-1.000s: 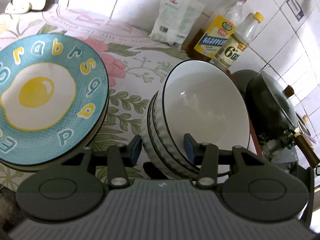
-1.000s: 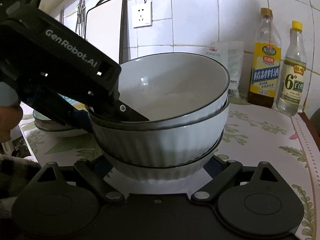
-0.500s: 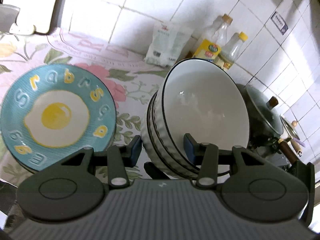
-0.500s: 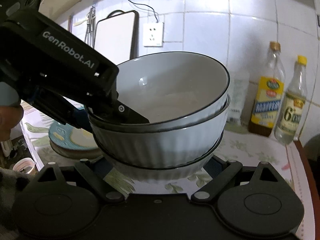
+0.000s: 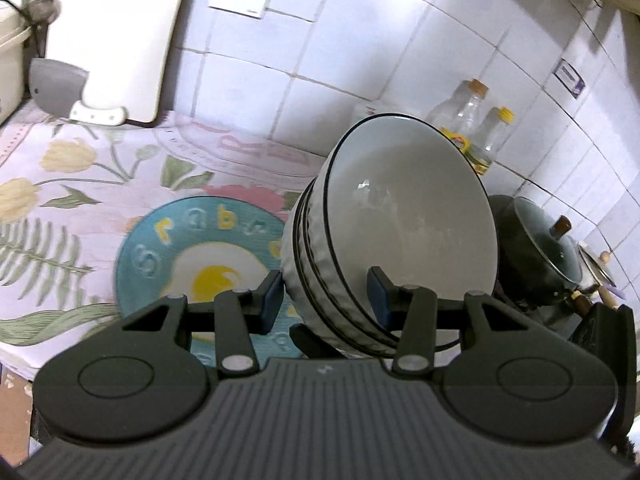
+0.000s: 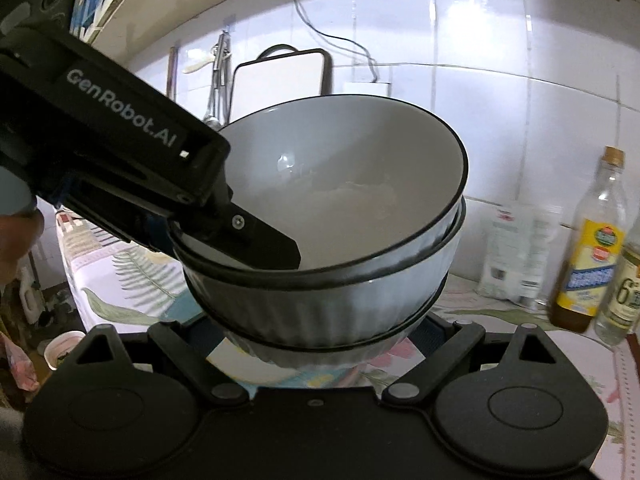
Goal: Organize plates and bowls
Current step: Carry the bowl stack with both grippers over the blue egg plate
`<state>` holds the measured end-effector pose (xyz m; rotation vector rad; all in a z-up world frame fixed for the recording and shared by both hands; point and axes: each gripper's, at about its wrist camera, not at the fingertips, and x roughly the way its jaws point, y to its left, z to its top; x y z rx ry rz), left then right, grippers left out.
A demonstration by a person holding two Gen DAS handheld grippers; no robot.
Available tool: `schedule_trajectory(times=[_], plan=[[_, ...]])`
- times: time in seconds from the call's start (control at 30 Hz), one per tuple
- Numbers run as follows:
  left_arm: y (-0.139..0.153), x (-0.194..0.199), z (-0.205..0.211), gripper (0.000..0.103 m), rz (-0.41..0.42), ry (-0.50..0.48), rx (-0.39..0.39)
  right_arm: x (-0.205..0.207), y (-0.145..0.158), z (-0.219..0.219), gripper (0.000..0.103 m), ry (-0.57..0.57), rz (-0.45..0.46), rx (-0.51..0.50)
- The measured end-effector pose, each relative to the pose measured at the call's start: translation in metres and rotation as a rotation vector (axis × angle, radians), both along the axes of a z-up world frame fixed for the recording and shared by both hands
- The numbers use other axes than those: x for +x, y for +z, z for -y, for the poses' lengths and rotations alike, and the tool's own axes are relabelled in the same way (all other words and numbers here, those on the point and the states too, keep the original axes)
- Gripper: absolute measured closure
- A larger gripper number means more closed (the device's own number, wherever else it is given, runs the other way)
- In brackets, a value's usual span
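A stack of white ribbed bowls with dark rims (image 5: pixel 400 232) hangs in the air above the counter, and it also shows in the right wrist view (image 6: pixel 332 248). My left gripper (image 5: pixel 326 300) is shut on the stack's near rim, one finger inside the top bowl and one outside. My right gripper (image 6: pixel 320 340) is shut on the lowest bowl's sides from below. The left gripper's body (image 6: pixel 120 152) shows in the right wrist view. A blue egg-print plate (image 5: pixel 192 256) lies on the floral counter (image 5: pixel 80 200), below and left of the bowls.
A white cutting board (image 5: pixel 112 40) leans on the tiled wall at the back left. Two bottles (image 6: pixel 592 240) and a white bag (image 6: pixel 508 256) stand at the back right. A dark lidded pot (image 5: pixel 536 252) sits on the right.
Both grippers have lifted the bowl stack higher and carried it left, over the edge of the egg plate. The counter and bottles look farther below.
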<state>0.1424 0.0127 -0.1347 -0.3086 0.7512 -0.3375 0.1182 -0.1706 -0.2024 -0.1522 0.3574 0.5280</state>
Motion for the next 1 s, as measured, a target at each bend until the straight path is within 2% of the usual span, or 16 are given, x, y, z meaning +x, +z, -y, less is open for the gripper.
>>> schedule_trajectory(times=[0.3, 0.43, 0.6, 0.8, 1.0], plan=[[-0.013, 0.007, -0.046, 0.059, -0.044, 0.061, -0.048, 0.007, -0.008, -0.042, 0.007, 0.036, -0.035, -0.016], [-0.023, 0.015, -0.057, 0.059, -0.051, 0.065, -0.042, 0.016, -0.015, -0.055, 0.007, 0.053, -0.060, -0.041], [-0.039, 0.036, -0.072, 0.059, -0.115, 0.085, -0.089, 0.028, -0.024, -0.064, 0.007, 0.052, -0.096, -0.049], [-0.058, 0.053, -0.076, 0.059, -0.138, 0.070, -0.069, 0.043, -0.040, -0.072, 0.007, 0.022, -0.151, -0.040], [-0.075, 0.065, -0.079, 0.059, -0.190, 0.077, -0.089, 0.050, -0.052, -0.076, 0.007, 0.014, -0.196, -0.055]])
